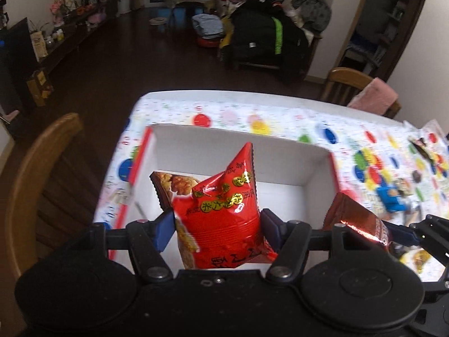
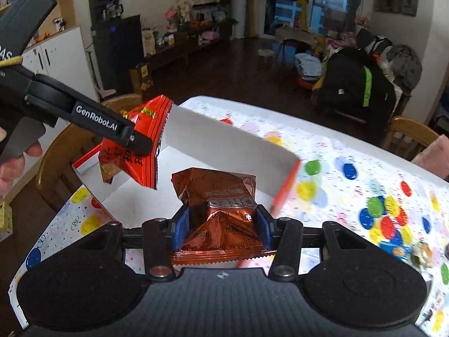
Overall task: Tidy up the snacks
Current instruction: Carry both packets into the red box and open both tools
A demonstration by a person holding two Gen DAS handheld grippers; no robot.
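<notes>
- Left gripper [image 1: 217,229]: fingers clamp a shiny red snack packet [image 1: 221,210] above the white open cardboard box [image 1: 317,165], where a brown-edged biscuit packet [image 1: 168,185] lies.
- Right gripper [image 2: 223,223]: fingers grip a copper-foil Oreo packet [image 2: 221,196] over the box's near edge on the spotted surface [image 2: 350,151].

You've got a polka-dot tablecloth [image 1: 258,112], wooden chairs [image 1: 33,174] tucked around it, a black jacket [image 2: 356,90] dumped over a chair, and cluttered shelves [image 2: 179,36] out back.

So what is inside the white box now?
In the white box one brown snack packet lies on the floor. The red packet, held by the left tool, covers part of the floor.
</notes>
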